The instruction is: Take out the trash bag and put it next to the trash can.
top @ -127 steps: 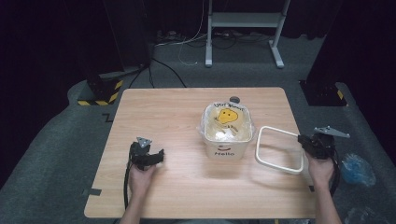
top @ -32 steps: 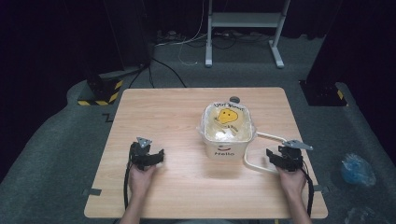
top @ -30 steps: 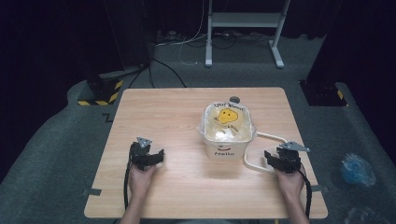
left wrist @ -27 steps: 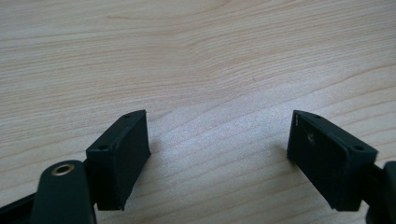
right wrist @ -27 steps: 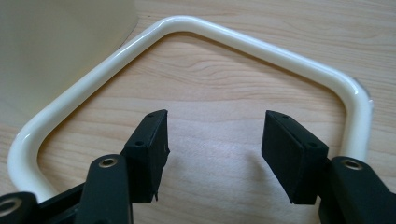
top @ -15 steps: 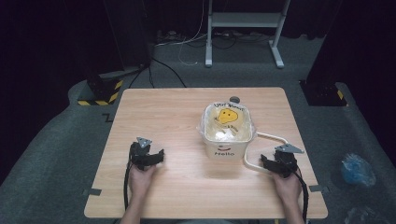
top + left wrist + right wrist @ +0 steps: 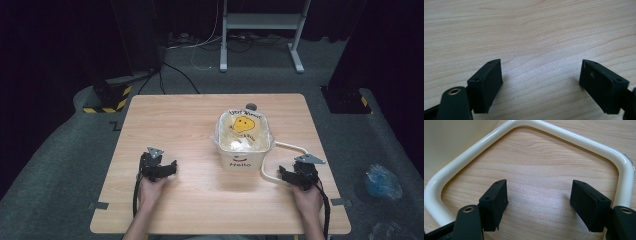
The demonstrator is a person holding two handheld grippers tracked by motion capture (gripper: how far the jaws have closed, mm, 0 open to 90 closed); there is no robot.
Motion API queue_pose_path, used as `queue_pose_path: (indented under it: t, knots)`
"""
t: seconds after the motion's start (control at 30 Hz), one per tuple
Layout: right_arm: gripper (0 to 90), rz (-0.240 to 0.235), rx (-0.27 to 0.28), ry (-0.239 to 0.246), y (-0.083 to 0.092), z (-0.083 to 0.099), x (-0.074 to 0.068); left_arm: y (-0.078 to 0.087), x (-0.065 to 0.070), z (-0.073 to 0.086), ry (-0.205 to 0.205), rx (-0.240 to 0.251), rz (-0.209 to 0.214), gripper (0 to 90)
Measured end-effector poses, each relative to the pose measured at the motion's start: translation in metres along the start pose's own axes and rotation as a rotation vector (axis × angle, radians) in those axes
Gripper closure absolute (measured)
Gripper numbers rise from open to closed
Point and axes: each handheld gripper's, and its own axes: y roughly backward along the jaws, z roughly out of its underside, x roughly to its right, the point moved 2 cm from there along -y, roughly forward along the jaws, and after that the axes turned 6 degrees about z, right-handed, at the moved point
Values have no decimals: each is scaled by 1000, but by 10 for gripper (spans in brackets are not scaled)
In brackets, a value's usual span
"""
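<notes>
Since the earliest frame the right gripper (image 7: 298, 176) has come in from the bench's right edge toward the middle, and the cream handle (image 7: 285, 150) has slid or swung in with it, so its loop now lies close against the container (image 7: 243, 139); the left gripper (image 7: 158, 169) has stayed where it was.

The bench (image 7: 170, 115) carries the container a little right of centre, its top covered by what looks like clear film printed with a yellow face, though the high view is too soft to be sure. The handle lies flat beside the container's right wall.

The main risk I judge is a miss or a tip: the right gripper's jaws stand wide apart, holding nothing, inside the loop over bare wood, so closing here would catch nothing. A sideways nudge on the bar could drag the light container or upset its contents.

The right gripper view shows this plainly, the handle (image 7: 544, 135) curving around both jaws; the high view merely puts gripper and handle together. The left gripper view shows that gripper's jaws equally wide and empty above bare bench (image 7: 536, 30), well apart from the container.
</notes>
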Motion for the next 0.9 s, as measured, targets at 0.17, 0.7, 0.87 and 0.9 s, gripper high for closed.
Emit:
queue_pose_path:
  t: [0.17,0.7,0.87,0.9]
  knots:
    - [288,3,-2,-1,0,0,0,3,5,-8,20,-15,54,208]
    - [287,4,-3,-1,0,0,0,22,45,-47,-18,78,206,226]
    - [286,5,-3,-1,0,0,0,19,51,-52,-21,64,225,218]
    - [286,5,-3,-1,0,0,0,19,52,-54,-20,65,234,216]
